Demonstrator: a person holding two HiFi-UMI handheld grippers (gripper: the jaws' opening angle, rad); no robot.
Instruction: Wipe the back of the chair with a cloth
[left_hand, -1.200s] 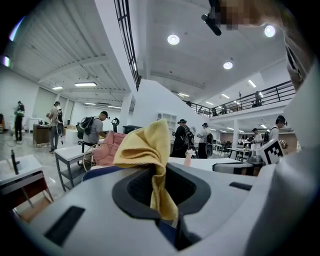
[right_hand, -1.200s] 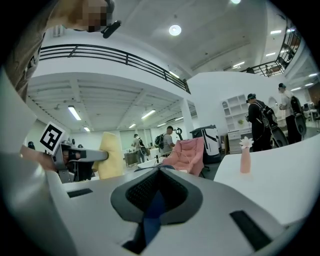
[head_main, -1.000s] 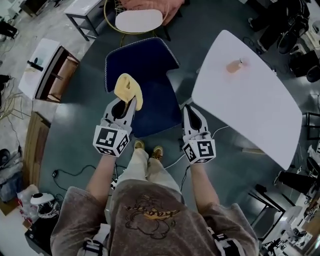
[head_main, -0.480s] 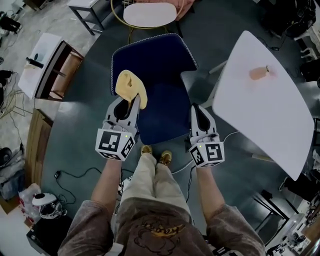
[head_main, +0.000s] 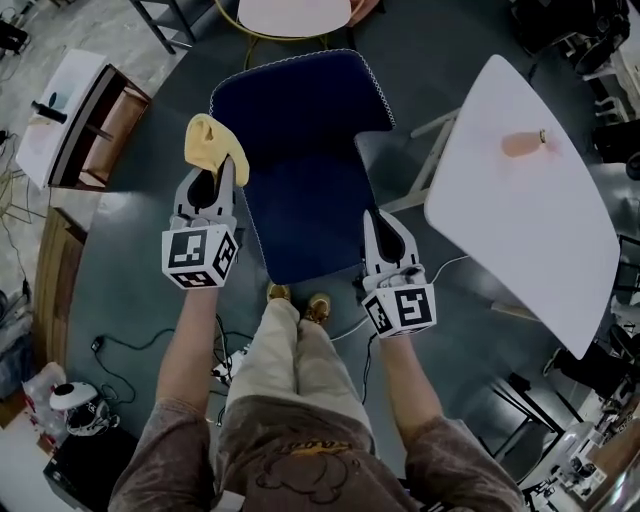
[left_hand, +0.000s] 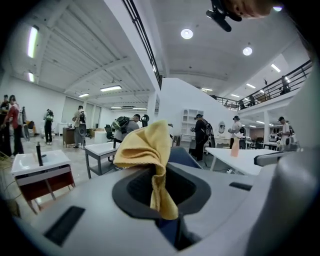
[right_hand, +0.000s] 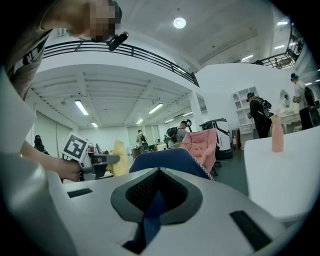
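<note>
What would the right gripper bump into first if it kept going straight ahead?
Most likely the navy chair: in the right gripper view it sits dead ahead of the right gripper, whose jaws are closed and empty. How far off is hard to judge.

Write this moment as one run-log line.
left gripper: jaws shut on yellow cloth, at left edge of chair | right gripper: jaws together, at its right edge

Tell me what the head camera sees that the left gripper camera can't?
Only the head view shows the person's shoes and the right gripper. Only the left gripper view shows people standing far off and the ceiling lights. Both show the yellow cloth pinched in the left gripper, the navy chair and the white table.
</note>
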